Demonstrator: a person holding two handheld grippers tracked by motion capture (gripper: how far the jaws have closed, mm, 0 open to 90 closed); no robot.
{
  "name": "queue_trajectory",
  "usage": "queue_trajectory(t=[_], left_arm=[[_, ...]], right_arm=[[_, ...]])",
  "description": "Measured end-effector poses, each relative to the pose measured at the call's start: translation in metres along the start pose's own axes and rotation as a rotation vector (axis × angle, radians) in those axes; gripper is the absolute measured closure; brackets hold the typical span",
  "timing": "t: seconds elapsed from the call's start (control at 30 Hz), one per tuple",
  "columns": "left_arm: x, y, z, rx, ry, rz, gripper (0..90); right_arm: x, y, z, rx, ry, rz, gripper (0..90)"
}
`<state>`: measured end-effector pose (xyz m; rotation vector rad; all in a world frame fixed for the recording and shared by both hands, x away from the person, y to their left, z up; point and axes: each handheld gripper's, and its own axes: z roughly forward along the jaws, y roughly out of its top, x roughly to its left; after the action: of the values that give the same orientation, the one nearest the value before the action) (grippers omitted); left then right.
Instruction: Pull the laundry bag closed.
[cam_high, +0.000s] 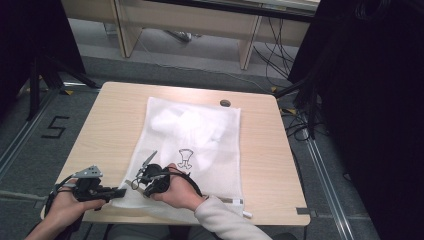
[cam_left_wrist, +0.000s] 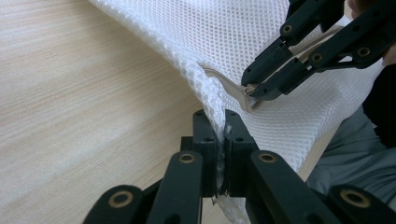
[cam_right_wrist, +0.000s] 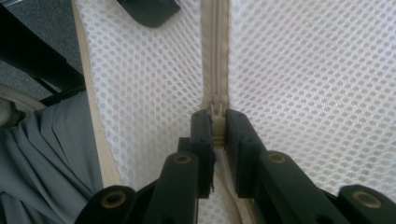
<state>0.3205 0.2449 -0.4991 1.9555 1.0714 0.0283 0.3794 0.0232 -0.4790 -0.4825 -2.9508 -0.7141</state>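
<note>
Zipper (cam_right_wrist: 215, 56) of the mesh bag (cam_high: 200, 135) runs straight up-frame from our right gripper (cam_right_wrist: 217, 122), jaws pinching its slider, while our left gripper (cam_left_wrist: 220, 122) pinches the bag's corner at lower left.

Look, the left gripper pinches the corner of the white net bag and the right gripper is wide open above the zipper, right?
Not quite. The right gripper is not open: in the right gripper view its jaws are shut on the zipper pull of the white net bag. The rest holds: in the left gripper view the left gripper pinches the bag's corner.
</note>
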Motion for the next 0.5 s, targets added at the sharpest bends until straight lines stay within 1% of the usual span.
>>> queue_trajectory(t=[0.07, 0.23, 0.27, 0.3, 0.37, 0.5], left_arm=[[-0.0003, 0.0001, 0.0002, 0.003, 0.002, 0.005, 85.4], [-0.0006, -0.0001, 0.0005, 0.002, 0.012, 0.008, 85.4], [-0.0006, -0.0001, 0.0005, 0.002, 0.012, 0.008, 85.3], [-0.0003, -0.0002, 0.0011, -0.005, 0.002, -0.002, 85.4], [0.0001, -0.0002, 0.0008, 0.005, -0.001, 0.003, 85.3], [0.0000, -0.0002, 0.0007, 0.003, 0.002, 0.003, 85.3]], right_arm=[[0.0000, -0.0014, -0.0006, 0.003, -0.004, 0.009, 82.3], [-0.0011, -0.0027, -0.0012, 0.011, 0.000, -0.003, 82.3], [-0.0011, -0.0027, -0.0012, 0.011, 0.000, -0.003, 82.3], [-0.0013, -0.0038, -0.0011, 0.008, -0.002, -0.002, 82.3], [-0.0014, -0.0050, -0.0016, 0.009, -0.006, 0.003, 82.3], [-0.0024, -0.0080, -0.0034, 0.008, -0.002, 0.004, 82.3]])
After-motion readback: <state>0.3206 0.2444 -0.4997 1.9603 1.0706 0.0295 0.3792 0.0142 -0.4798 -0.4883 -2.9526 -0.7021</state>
